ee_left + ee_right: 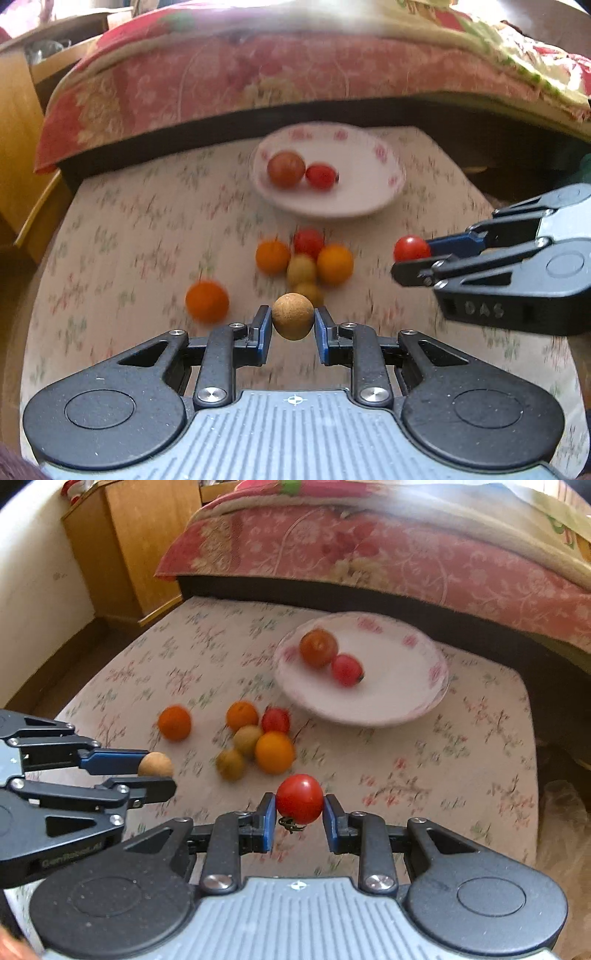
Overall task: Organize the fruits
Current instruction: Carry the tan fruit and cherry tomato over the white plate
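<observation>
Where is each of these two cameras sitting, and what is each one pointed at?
Left wrist: rides on the left gripper, looking down over the brown fruit it grips toward the plate; the right gripper shows at the side.
Right wrist: rides on the right gripper, looking over its red tomato.
Shared: plate, loose fruit pile, flowered cloth.

Bright daylight comes from the top and glares white on the bed (pixel 280 48); surface (pixel 122 229) motion-blurred, edges strongly bent.
</observation>
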Action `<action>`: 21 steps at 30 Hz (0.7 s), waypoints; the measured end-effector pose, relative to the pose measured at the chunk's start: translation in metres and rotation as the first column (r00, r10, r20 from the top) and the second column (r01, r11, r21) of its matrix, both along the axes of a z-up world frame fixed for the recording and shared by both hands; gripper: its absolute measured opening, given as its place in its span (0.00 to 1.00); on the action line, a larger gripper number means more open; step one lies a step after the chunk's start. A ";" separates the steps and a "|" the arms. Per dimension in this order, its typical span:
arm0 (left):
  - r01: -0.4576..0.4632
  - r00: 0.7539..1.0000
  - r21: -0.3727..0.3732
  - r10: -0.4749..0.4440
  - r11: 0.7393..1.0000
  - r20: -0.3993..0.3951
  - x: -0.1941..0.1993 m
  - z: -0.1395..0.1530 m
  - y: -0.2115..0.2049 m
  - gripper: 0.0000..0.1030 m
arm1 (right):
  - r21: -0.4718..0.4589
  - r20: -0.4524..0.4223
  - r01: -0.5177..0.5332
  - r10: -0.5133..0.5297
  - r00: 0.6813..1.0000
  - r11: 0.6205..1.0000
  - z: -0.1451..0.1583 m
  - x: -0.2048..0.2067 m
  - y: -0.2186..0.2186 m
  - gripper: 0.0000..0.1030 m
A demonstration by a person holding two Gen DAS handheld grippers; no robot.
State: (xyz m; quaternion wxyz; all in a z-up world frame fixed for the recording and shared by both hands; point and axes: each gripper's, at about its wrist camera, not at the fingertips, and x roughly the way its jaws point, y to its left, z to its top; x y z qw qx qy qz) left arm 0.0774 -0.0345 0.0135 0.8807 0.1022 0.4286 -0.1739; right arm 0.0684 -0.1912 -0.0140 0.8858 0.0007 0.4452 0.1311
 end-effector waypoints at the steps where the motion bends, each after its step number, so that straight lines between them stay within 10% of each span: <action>1: 0.002 1.000 -0.004 -0.002 1.000 0.006 0.005 0.002 -0.002 0.31 | 0.004 0.008 0.006 -0.006 1.000 1.000 0.002 0.004 -0.001 0.30; 21: 0.042 0.998 0.001 -0.042 0.999 0.051 0.075 0.000 -0.043 0.31 | 0.004 0.051 0.074 -0.074 0.996 0.997 0.000 0.067 -0.031 0.30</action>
